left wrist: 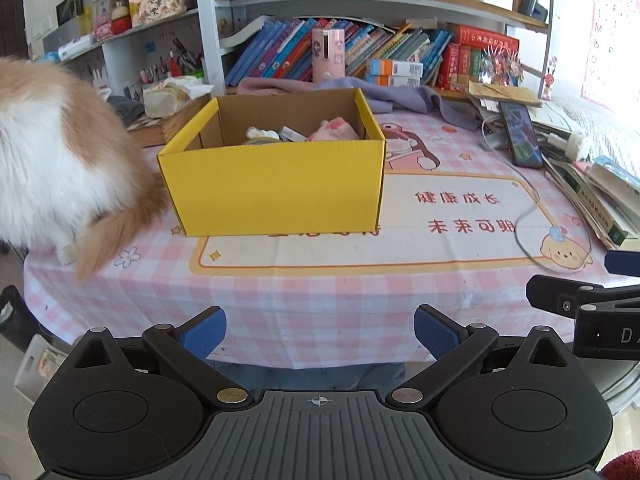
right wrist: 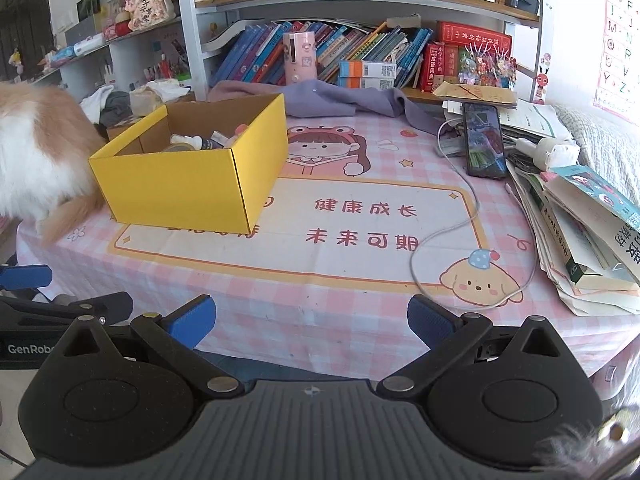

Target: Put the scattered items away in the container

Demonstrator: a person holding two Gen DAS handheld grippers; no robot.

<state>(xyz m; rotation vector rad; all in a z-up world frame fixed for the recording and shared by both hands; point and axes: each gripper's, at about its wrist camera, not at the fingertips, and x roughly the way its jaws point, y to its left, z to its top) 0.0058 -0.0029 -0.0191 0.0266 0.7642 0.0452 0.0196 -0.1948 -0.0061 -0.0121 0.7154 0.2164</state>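
yellow box (left wrist: 276,184) sits well beyond both wide-spread, empty claws, left (left wrist: 320,334) and right (right wrist: 312,326).

R gripper (right wrist: 311,326) sat at near table edge, jaws wide apart, nothing between the blue pads (right wrist: 191,320). Yellow box (right wrist: 180,188) stood on pink checked tablecloth (right wrist: 320,320) toward left, open top, w/ several small items inside (right wrist: 200,143), too small to ID. Orange/white furry animal (right wrist: 32,152) was touching box's left side. White cable (right wrist: 460,224) looped across cloth at right, running back toward phone (right wrist: 483,141) propped against a pile of books/papers (right wrist: 580,240). Purple cloth (right wrist: 328,98) lay behind box, in front of bookshelf (right wrist: 360,52). L gripper (right wrist: 40,300) partly in view at left edge, blue finger tip visible
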